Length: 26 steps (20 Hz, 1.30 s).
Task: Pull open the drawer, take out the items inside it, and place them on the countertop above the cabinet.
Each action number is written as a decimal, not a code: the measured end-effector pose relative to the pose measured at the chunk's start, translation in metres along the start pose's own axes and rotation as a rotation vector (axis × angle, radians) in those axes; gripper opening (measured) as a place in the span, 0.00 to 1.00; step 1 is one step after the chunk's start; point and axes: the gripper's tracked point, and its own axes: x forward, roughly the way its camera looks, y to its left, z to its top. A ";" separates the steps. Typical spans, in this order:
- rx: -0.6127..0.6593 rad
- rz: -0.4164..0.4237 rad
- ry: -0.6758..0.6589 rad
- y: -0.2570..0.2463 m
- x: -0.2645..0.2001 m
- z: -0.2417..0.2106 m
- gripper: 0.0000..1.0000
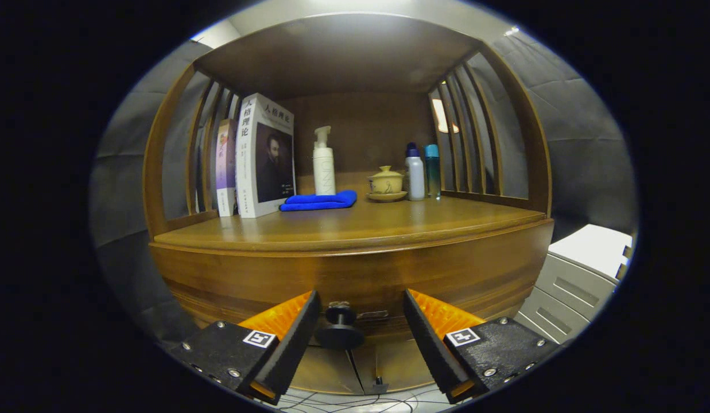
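The drawer (pixel 355 287) sits closed under the countertop (pixel 343 226), and its small dark knob (pixel 340 328) stands between the fingers of the tongs (pixel 360 312), nearer the left one, so a squeeze from here would likely catch it off-centre and slip off the round knob, or tug the drawer askew. The things inside are hidden, while the countertop already carries books (pixel 257 158), a blue cloth (pixel 320 201), a pump bottle (pixel 324 163), a lidded cup (pixel 386 183) and two bottles (pixel 422 171), so anything set down carelessly could knock them. The tongs are spread wide and released, holding nothing and touching nothing as far as I can see.
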 end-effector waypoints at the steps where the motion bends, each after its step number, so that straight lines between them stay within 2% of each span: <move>1: -0.006 0.005 0.013 0.003 0.000 -0.004 0.88; 6: -0.015 0.042 0.059 0.017 0.001 -0.023 0.69; 9: -0.038 0.024 0.072 0.013 0.000 -0.023 0.50; 15: -0.048 0.029 0.091 0.013 -0.002 -0.024 0.41; 26: -0.089 0.025 0.128 0.013 -0.046 -0.029 0.41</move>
